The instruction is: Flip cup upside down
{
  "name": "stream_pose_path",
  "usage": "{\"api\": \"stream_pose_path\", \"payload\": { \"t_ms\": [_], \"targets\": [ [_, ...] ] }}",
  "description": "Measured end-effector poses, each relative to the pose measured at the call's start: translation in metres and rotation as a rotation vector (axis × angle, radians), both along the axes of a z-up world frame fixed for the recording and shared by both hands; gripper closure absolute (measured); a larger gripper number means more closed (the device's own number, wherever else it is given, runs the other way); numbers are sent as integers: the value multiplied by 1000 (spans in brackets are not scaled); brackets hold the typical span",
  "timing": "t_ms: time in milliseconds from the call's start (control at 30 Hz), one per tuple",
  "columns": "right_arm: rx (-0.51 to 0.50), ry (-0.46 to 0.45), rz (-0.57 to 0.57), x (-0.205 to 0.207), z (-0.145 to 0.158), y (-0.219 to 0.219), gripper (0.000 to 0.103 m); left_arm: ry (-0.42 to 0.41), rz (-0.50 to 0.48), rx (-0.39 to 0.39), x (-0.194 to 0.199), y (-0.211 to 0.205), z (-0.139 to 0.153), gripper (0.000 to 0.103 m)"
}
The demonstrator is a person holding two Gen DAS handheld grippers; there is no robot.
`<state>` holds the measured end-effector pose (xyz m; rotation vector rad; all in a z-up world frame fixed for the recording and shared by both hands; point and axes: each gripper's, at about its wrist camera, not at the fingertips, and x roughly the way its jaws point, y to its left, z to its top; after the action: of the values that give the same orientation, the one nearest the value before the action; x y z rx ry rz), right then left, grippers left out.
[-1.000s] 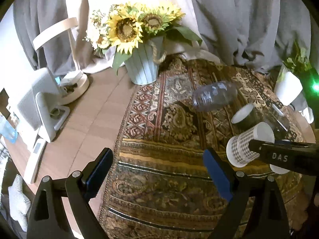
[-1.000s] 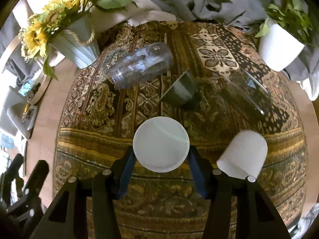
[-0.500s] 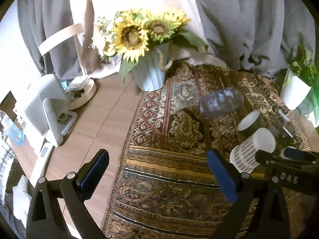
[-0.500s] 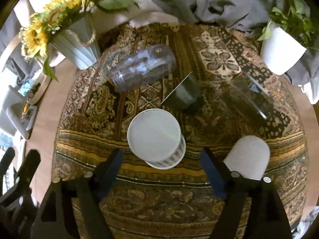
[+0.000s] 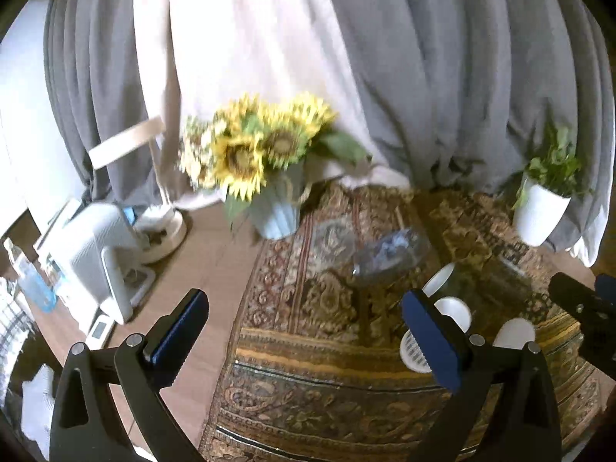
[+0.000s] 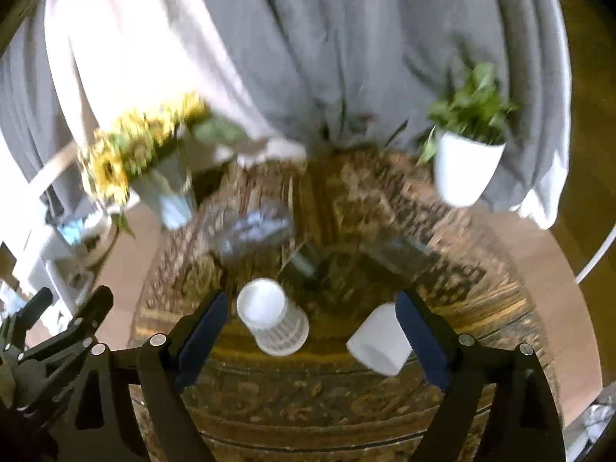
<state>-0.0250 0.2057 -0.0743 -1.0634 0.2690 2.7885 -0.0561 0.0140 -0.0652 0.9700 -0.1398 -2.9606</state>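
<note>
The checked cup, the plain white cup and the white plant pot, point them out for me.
checked cup (image 6: 274, 323): right wrist view, upturned base and side.
plain white cup (image 6: 379, 340): right wrist view, its side.
white plant pot (image 6: 464, 173): right wrist view, front wall.

Count on the patterned cloth: two white cups, one checked cup standing base-up and one plain cup beside it; one dark cup on its side; two clear plastic bottles, and, lying down. Plants: one sunflower vase, one white potted plant.
</note>
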Motion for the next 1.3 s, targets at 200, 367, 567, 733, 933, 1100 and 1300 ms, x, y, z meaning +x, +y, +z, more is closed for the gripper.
{"api": "stream_pose_path", "payload": {
  "t_ms": [200, 367, 567, 733, 933, 1100, 1300],
  "targets": [
    [25, 128, -28, 28, 32, 7, 11, 64, -16, 30, 13, 7, 26, 0],
    [55, 212, -33, 47, 52, 8, 10, 121, -27, 36, 22, 14, 44, 0],
    [60, 265, -44, 60, 64, 11, 9, 183, -24, 37, 33, 15, 60, 0],
    [58, 288, -44, 68, 69, 10, 9, 215, -13, 25, 40, 13, 68, 0],
    [48, 325, -38, 75, 74, 8, 9, 228, 1, 28, 45, 8, 72, 0],
    [56, 346, -33, 79, 77, 5, 8, 248, 11, 17, 49, 6, 75, 0],
    [60, 358, -28, 81, 79, 2, 8, 253, 16, 26, 51, 3, 77, 0]
  ]
}}
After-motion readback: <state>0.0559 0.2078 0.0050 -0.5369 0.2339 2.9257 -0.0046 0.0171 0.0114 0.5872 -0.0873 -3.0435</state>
